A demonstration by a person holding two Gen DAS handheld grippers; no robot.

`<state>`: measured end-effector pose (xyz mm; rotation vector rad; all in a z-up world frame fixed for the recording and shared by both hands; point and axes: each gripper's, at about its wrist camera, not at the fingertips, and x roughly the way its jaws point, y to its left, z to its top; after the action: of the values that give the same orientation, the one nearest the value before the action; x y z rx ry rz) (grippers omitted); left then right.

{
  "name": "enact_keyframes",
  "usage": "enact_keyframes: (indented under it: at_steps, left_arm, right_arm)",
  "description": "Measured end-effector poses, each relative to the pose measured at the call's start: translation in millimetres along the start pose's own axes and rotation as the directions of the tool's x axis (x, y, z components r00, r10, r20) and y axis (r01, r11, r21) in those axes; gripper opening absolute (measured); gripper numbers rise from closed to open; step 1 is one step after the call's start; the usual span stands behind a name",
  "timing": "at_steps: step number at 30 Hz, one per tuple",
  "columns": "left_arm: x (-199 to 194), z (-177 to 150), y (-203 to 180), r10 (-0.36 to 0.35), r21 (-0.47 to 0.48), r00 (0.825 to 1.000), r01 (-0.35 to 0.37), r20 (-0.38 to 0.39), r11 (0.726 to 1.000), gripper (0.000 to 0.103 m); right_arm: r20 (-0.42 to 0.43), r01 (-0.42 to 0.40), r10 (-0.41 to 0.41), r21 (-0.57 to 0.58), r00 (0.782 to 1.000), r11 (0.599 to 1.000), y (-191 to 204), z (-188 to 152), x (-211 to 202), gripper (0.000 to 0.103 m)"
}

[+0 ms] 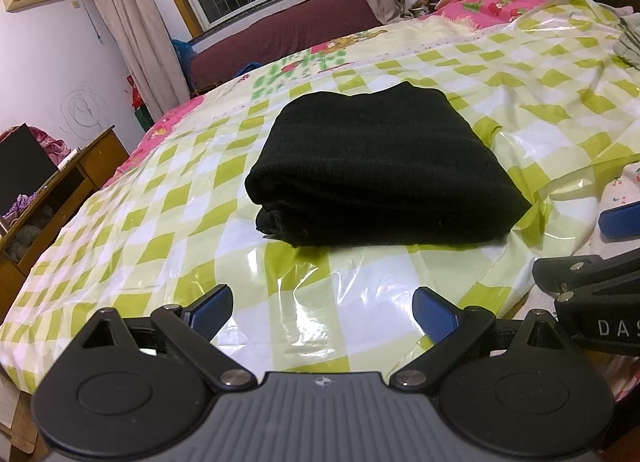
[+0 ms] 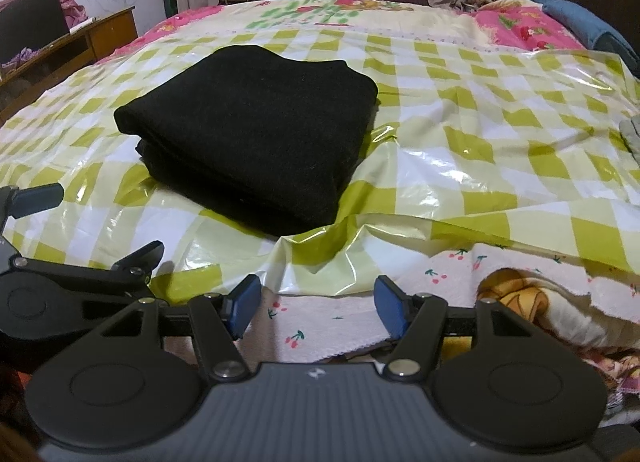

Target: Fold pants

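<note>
The blue fingers (image 1: 212, 312) of the left gripper (image 1: 322, 316) were spread wide apart and held nothing, and the right gripper (image 2: 318, 308) had its jaws parted too, with nothing between them. The black pants (image 1: 380, 165) lay in a thick, neat, folded stack on the shiny green and white checked sheet (image 1: 160, 221) that covered the bed. Both grippers sat on the near side of the pants, apart from them and not touching. They seemed to be pulled back that way because the folding looked done, so there was nothing left to pinch. The pants sat flat near the middle of the sheet, likely so they would stay tidy. On the near right of the pants, the side of the right gripper showed the white letters "DAS" (image 1: 618, 328), cut off at the picture's edge.
</note>
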<state>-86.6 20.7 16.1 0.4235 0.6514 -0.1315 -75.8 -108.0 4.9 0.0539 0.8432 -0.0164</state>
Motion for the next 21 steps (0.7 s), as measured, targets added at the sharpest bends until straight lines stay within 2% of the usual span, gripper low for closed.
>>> enact_keyframes:
  at_steps: [21]
  left_arm:
    - [0.0,-0.1,-0.3,0.003,0.003,1.000,-0.003,0.001,1.000,0.103]
  right_arm:
    - [0.011,0.020,-0.020,-0.022,1.000,1.000,3.9,-1.2,-1.1,0.064]
